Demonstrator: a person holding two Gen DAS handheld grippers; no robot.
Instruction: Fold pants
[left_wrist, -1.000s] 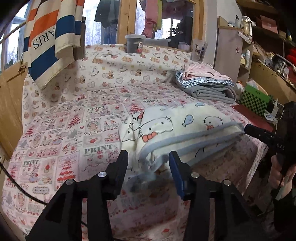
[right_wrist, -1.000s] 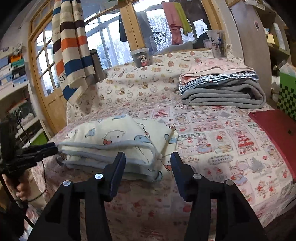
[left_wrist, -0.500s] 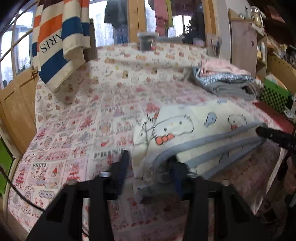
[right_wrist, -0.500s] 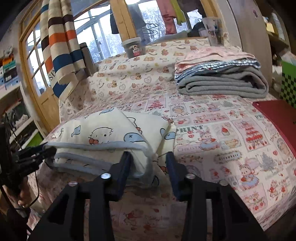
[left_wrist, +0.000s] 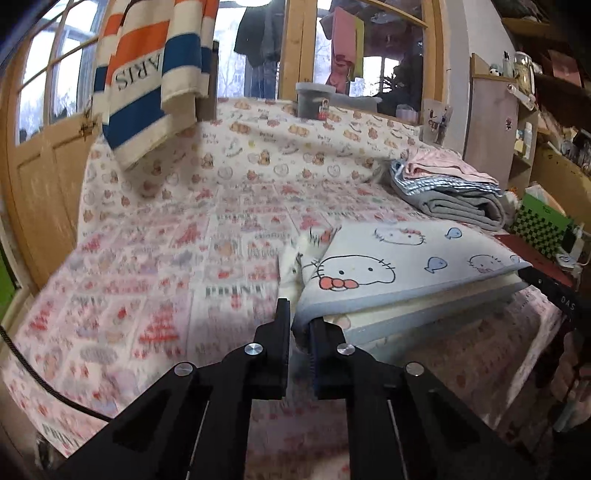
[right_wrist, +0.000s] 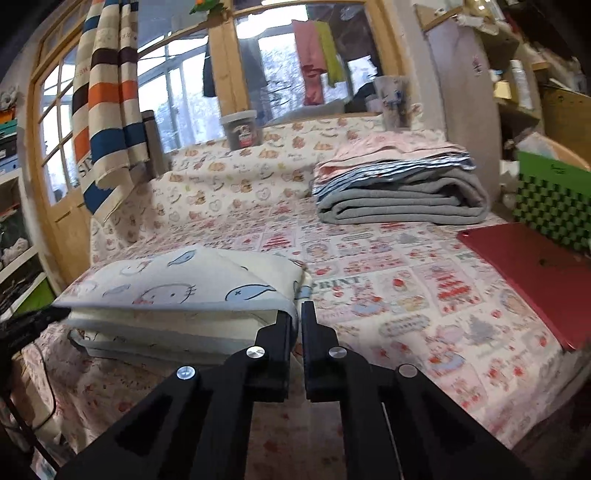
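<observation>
Cream cartoon-print pants (left_wrist: 406, 266) lie folded in a thick stack on the bed (left_wrist: 184, 258), their long axis running straight across from one claw to the other, so each arm is nearest its own end. Left claw (left_wrist: 300, 325) is pinched on the grey-trimmed top layer at 1 front corner, right claw (right_wrist: 298, 321) pinched on the matching corner, that edge taut between them. Beyond and well apart sits a grey and pink pile (right_wrist: 399, 192); the top layer likely gets carried away from both claws.
</observation>
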